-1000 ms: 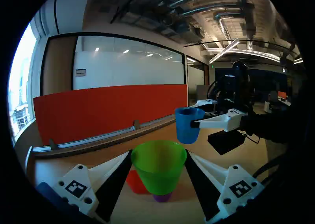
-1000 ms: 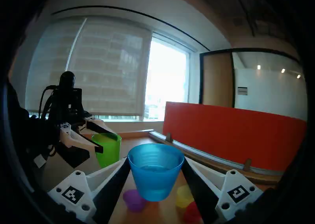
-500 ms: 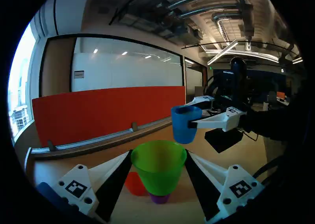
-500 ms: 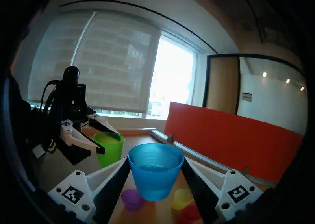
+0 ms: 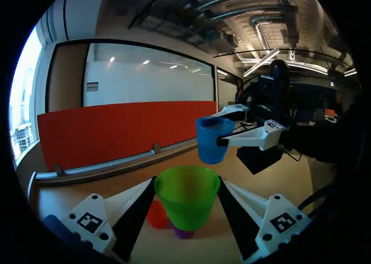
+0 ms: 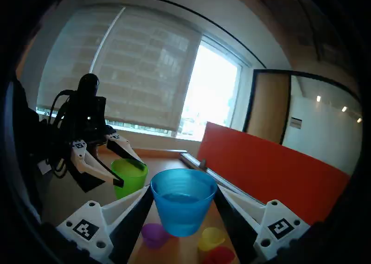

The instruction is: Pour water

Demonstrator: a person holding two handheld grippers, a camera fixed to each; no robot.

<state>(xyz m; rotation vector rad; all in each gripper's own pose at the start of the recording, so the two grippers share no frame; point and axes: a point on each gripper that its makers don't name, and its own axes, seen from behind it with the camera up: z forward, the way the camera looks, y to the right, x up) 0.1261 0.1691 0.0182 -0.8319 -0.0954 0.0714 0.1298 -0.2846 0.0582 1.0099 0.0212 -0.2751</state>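
Observation:
In the left gripper view, my left gripper (image 5: 186,200) is shut on a green cup (image 5: 187,196), held upright above the table. Farther off and higher, the blue cup (image 5: 211,139) hangs in the right gripper (image 5: 218,129), just up and right of the green rim. In the right gripper view, my right gripper (image 6: 183,207) is shut on that blue cup (image 6: 182,206), which holds water and stands nearly level. The green cup (image 6: 129,177) sits to its left in the left gripper (image 6: 121,168), held by a person's dark-sleeved arm.
Small purple (image 6: 154,235), yellow (image 6: 210,238) and red (image 6: 219,255) cups stand on the wooden table (image 6: 185,250) below. A red partition (image 5: 120,129) with a metal rail runs along the table's far edge. A window with a blind (image 6: 139,78) lies behind.
The blue cup has risen and moved closer to the green cup, now nearly over its rim. Both views have tilted slightly upward.

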